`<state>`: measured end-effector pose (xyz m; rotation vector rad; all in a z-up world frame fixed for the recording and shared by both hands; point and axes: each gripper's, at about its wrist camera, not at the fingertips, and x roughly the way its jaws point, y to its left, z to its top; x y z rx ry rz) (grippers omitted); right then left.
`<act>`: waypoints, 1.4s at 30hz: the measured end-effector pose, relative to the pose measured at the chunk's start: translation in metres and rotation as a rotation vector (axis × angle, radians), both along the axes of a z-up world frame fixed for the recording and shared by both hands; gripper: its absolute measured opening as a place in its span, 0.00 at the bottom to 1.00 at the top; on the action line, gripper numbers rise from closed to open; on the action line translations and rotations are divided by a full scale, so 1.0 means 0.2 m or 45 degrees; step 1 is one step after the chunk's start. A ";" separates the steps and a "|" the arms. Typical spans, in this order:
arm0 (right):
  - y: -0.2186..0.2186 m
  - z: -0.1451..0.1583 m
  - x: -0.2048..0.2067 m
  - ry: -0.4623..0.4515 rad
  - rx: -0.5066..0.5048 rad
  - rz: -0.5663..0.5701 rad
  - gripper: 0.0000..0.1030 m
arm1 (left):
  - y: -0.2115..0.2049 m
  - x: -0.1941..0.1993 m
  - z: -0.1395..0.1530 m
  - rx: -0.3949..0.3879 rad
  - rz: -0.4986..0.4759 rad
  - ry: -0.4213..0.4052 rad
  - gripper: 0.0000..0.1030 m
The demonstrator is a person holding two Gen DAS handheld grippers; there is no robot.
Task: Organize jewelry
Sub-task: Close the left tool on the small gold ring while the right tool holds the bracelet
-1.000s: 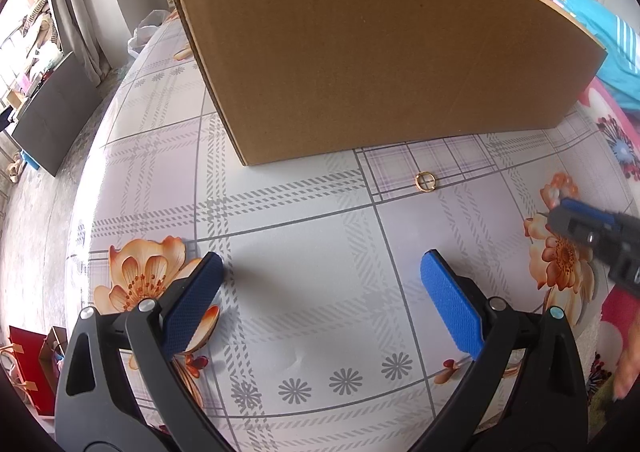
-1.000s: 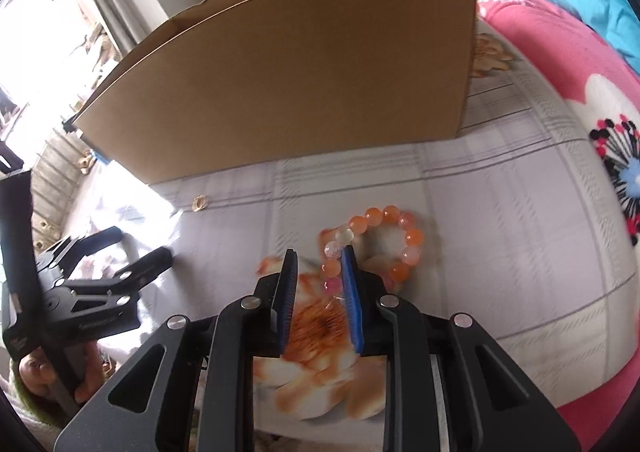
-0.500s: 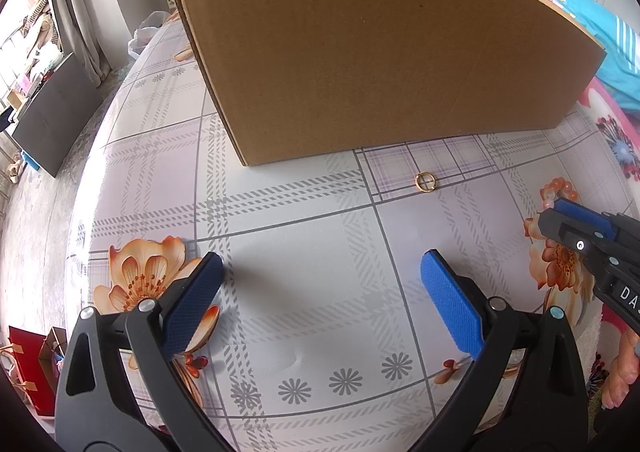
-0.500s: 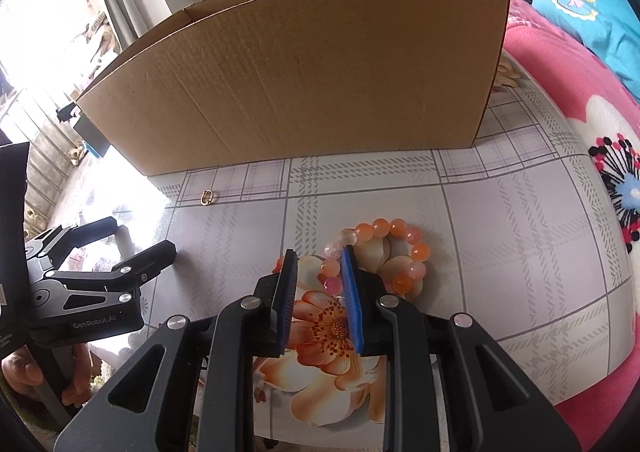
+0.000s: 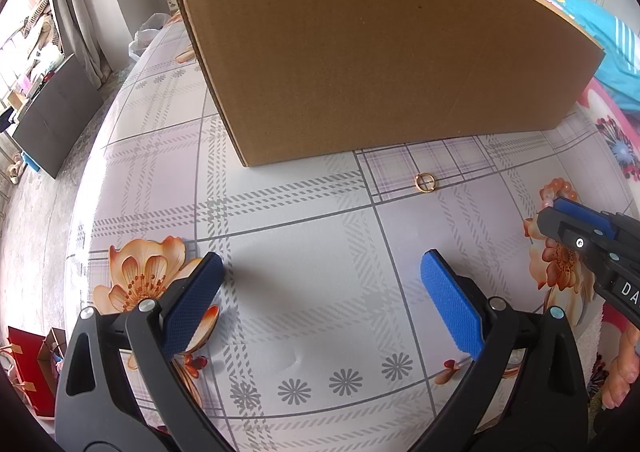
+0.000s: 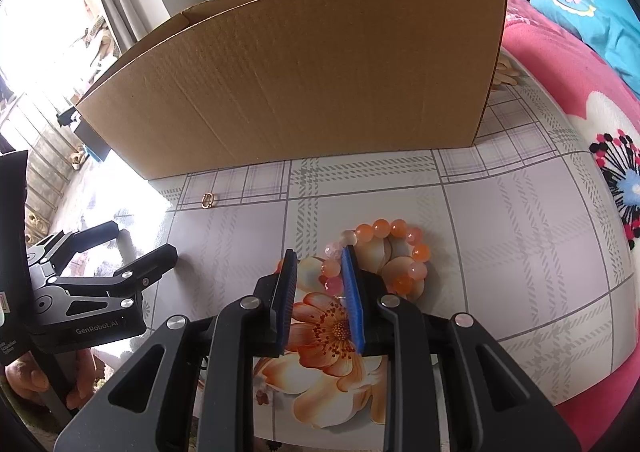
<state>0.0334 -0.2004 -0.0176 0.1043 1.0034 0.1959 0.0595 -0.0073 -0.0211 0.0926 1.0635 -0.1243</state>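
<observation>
Right wrist view: the right gripper [image 6: 318,276] is seen low over the tablecloth [image 6: 500,252], its blue-padded jaws narrowly parted with a gap between them. The near-left beads of a bracelet [image 6: 400,256] of orange and pink beads are straddled by the two pads, but the beads are not seen to be pinched; the right pad lies against the inside of the loop. The bracelet rests flat on the flowered cloth, in front of a large cardboard box [image 6: 320,84] that is stood upright behind it. A small gold ring [image 6: 208,200] is seen lying on the cloth to the left, near the foot of the box and well apart from the bracelet.

In the left wrist view the left gripper [image 5: 318,284] is held above a bare patch of cloth with its jaws spread wide and nothing between them. The ring [image 5: 425,182] lies ahead of it, and the right gripper [image 5: 560,212] is seen at the right edge beside the bracelet [image 5: 558,188].
</observation>
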 end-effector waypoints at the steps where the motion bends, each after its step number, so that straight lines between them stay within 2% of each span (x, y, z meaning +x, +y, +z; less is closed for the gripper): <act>1: -0.01 0.00 0.00 0.000 0.001 -0.001 0.23 | 0.00 0.00 0.00 0.000 0.000 -0.001 0.93; 12: -0.02 0.01 0.01 0.005 0.017 -0.010 0.26 | 0.00 -0.02 0.01 -0.003 -0.015 -0.017 0.93; 20: -0.01 0.00 0.00 -0.023 0.028 -0.005 0.32 | 0.00 -0.04 0.01 -0.007 -0.039 -0.042 0.93; 25: -0.04 0.00 -0.02 -0.036 0.075 -0.002 0.32 | 0.01 -0.04 0.01 -0.010 -0.075 -0.030 0.93; 28: -0.06 -0.01 -0.03 -0.046 0.101 0.002 0.32 | 0.02 -0.05 0.03 -0.064 -0.121 -0.048 0.93; 33: -0.08 -0.01 -0.05 -0.063 0.123 0.015 0.32 | -0.03 -0.06 0.10 -0.129 -0.207 -0.159 0.92; 34: -0.09 -0.01 -0.05 -0.064 0.133 0.018 0.32 | -0.04 -0.06 0.11 -0.131 -0.234 -0.181 0.87; 35: -0.09 -0.01 -0.05 -0.064 0.141 0.019 0.32 | -0.06 -0.06 0.11 -0.131 -0.252 -0.192 0.76; 37: -0.10 -0.01 -0.05 -0.065 0.164 0.022 0.32 | -0.10 -0.04 0.11 -0.126 -0.302 -0.193 0.66; 38: -0.10 -0.01 -0.05 -0.066 0.172 0.023 0.32 | -0.11 -0.03 0.10 -0.125 -0.312 -0.189 0.58; 42: -0.12 -0.01 -0.06 -0.073 0.193 0.032 0.32 | -0.14 0.01 0.08 -0.162 -0.356 -0.147 0.41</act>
